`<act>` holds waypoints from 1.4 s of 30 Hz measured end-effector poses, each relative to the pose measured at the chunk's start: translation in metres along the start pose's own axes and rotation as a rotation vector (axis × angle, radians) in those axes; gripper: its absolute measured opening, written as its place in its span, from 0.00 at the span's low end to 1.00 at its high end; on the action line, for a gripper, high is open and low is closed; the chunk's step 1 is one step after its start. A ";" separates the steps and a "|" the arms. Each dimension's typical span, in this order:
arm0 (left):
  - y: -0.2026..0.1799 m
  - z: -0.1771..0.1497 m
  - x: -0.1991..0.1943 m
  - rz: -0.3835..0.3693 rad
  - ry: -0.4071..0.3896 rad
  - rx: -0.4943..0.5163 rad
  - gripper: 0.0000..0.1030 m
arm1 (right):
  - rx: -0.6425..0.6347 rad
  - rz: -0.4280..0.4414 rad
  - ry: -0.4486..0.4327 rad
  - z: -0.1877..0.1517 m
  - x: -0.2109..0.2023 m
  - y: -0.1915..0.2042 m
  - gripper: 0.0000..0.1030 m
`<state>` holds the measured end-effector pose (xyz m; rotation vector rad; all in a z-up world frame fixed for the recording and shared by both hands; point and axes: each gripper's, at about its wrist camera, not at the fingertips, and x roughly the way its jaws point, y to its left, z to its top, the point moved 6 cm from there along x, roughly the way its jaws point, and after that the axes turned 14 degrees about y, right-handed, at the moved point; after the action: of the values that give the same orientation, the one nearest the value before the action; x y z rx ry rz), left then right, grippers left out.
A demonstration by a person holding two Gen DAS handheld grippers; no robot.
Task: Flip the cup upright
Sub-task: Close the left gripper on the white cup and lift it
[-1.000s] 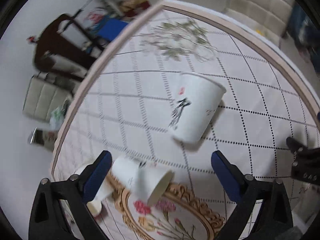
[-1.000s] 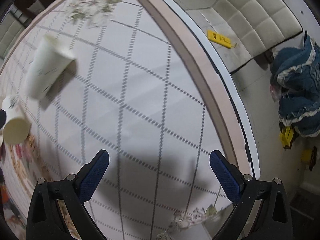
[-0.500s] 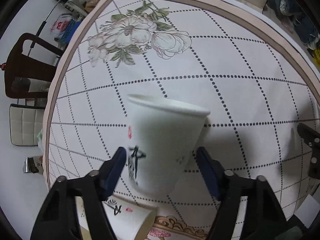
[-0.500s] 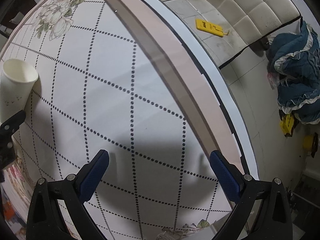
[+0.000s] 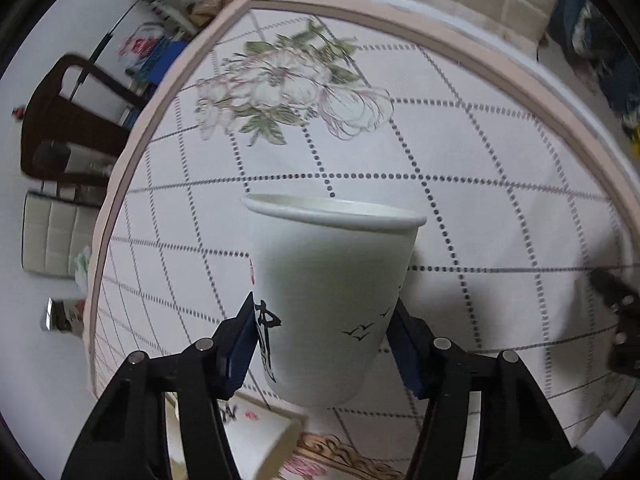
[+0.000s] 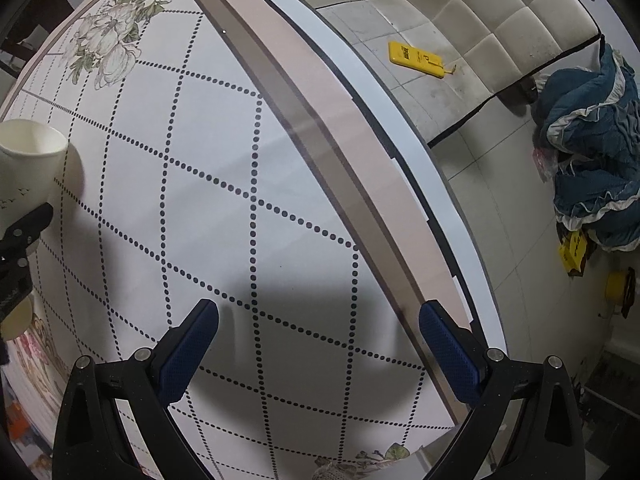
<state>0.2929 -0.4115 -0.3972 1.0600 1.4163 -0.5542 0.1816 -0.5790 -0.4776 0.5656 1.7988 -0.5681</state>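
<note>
Left gripper (image 5: 322,344) clamps paper cup (image 5: 328,300) between blue pads, low on wall near base. Cup lies straight ahead of fingers, mouth up, long axis near vertical with slight tilt; base appears just above table (image 5: 480,208), contact not certain. Right gripper (image 6: 320,344) spread wide, empty, well apart from cup; left hand clearly nearer. Coming move likely turns on base meeting table flat before release. Markings: black brush character, red seal, small black birds; character not legible. Second cup (image 5: 256,446) on side beneath.

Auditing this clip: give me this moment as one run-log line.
left gripper: shut on paper cup, rim up | right gripper: open, idle above table | second cup: on its side
</note>
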 end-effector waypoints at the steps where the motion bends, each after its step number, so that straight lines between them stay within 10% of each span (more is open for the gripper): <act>1: 0.001 -0.003 -0.005 -0.006 -0.008 -0.019 0.55 | -0.003 -0.001 -0.005 -0.002 -0.002 0.000 0.98; 15: 0.047 -0.153 -0.058 -0.175 -0.049 -0.389 0.55 | -0.071 -0.019 -0.110 -0.075 -0.060 0.041 0.98; 27: 0.056 -0.318 0.038 -0.490 0.151 -0.739 0.55 | -0.209 -0.054 -0.073 -0.179 -0.035 0.140 0.98; 32: 0.050 -0.329 0.075 -0.642 0.205 -0.855 0.55 | -0.245 -0.093 -0.038 -0.196 -0.009 0.167 0.98; 42: 0.038 -0.316 0.116 -0.719 0.239 -0.919 0.57 | -0.249 -0.145 -0.015 -0.192 0.012 0.172 0.98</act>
<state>0.1783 -0.0964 -0.4463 -0.1455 1.9725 -0.2027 0.1469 -0.3247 -0.4544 0.2615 1.8724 -0.4354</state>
